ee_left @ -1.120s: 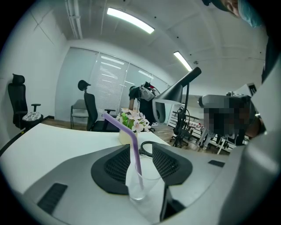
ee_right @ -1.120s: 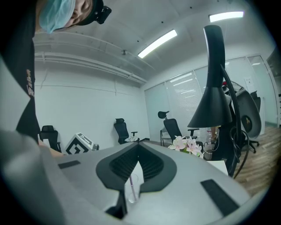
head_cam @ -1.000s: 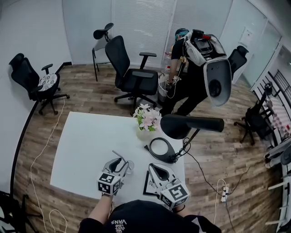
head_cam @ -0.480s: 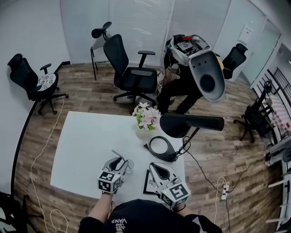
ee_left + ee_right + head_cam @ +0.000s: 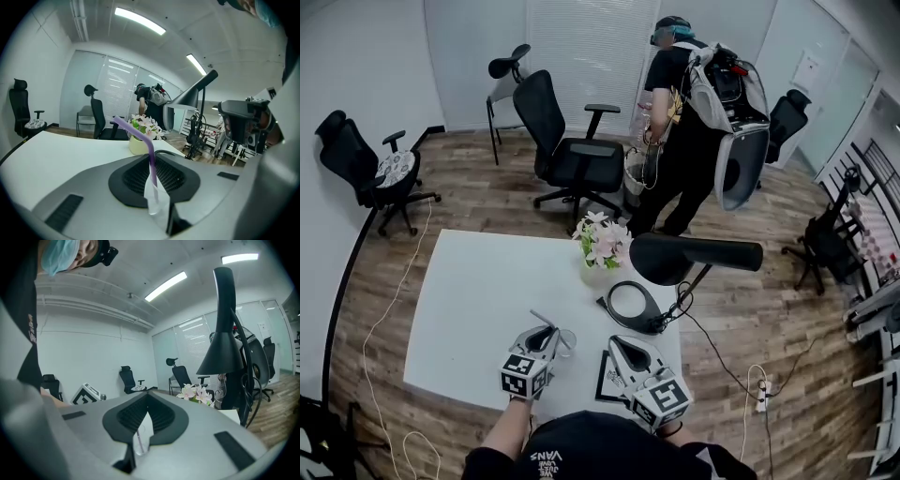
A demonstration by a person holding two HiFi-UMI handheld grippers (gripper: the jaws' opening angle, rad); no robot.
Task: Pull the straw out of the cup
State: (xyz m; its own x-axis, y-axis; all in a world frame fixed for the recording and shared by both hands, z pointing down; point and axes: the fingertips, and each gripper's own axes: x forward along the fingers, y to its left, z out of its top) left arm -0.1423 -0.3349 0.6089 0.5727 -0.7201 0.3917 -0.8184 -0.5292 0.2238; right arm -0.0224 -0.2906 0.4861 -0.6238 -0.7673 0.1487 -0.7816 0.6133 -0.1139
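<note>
Now we are at the gripping step: the left gripper [image 5: 547,337] has just been closing its jaws, and they pinch the purple straw [image 5: 150,155], whose bent end rises above the tips. The clear cup [image 5: 565,339] stands on the table [image 5: 478,300] just below these tips. The right gripper [image 5: 617,347], clenched on nothing, rests near, apart from the cup. Next, we judge, a straight upward pull is needed; the light, unsteadied cup may lift too.
</note>
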